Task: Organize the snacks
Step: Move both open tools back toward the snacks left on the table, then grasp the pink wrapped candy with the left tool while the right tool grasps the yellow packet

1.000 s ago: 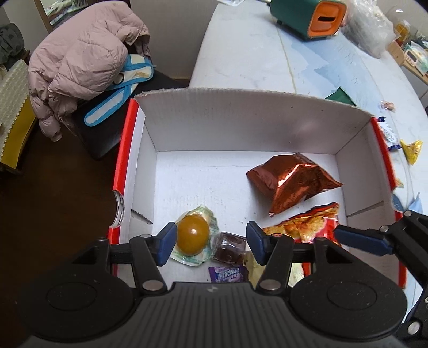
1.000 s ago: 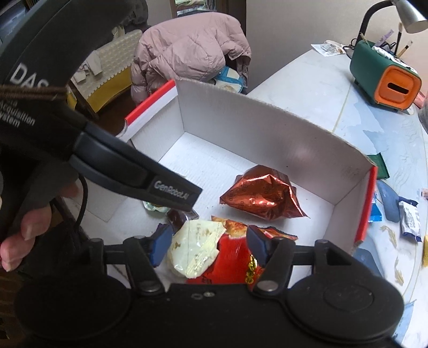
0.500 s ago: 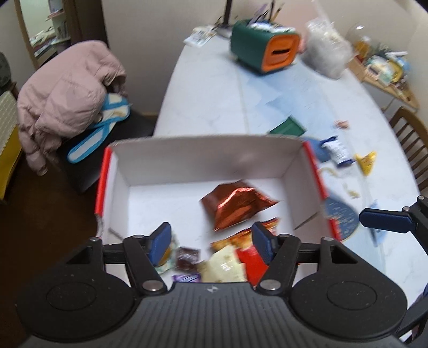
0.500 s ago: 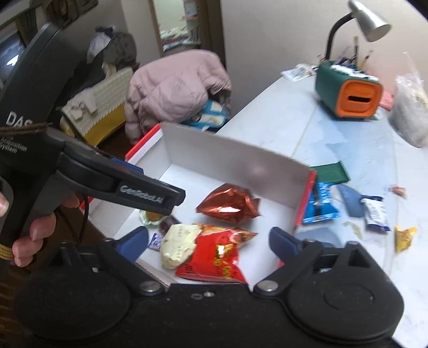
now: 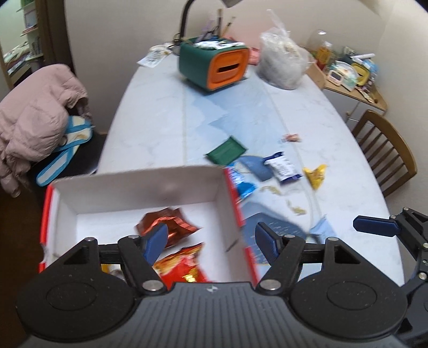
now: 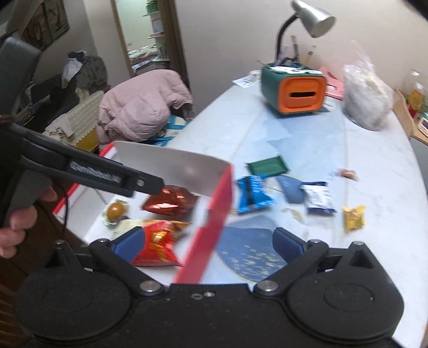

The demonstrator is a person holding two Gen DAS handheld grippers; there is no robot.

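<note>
Left wrist view shows the left gripper (image 5: 211, 241) above the near edge of a white cardboard box with red outer sides (image 5: 139, 187), which stands on the pale marble-pattern desk (image 5: 160, 120). Its blue fingers (image 5: 155, 242) stand moderately apart and nothing is between them. Inside the box lie a shiny copper-red foil snack bag (image 5: 171, 223) and, nearer to the camera, a red and yellow crisp packet (image 5: 182, 267). To the right of the box, loose on the desk, are a blue foil packet (image 5: 242, 184), a white and dark blue snack packet (image 5: 283, 167), a small yellow wrapper (image 5: 315, 174) and a flat dark green packet (image 5: 226, 152). One finger of the right gripper (image 5: 374, 226) shows at the right edge.

Right wrist view shows the right gripper (image 6: 210, 245) with its fingers (image 6: 131, 245) very wide and empty, above the red right wall of the box. In this view a round orange sweet in clear wrap (image 6: 115, 211) also lies in the box, left of the foil bag. A hand (image 6: 16, 227) holds the handle of the left gripper at the left edge. Far on the desk stand a green box with an orange front (image 6: 294, 93), a grey desk lamp (image 6: 313, 18) and a clear plastic bag (image 6: 366, 99).
</note>
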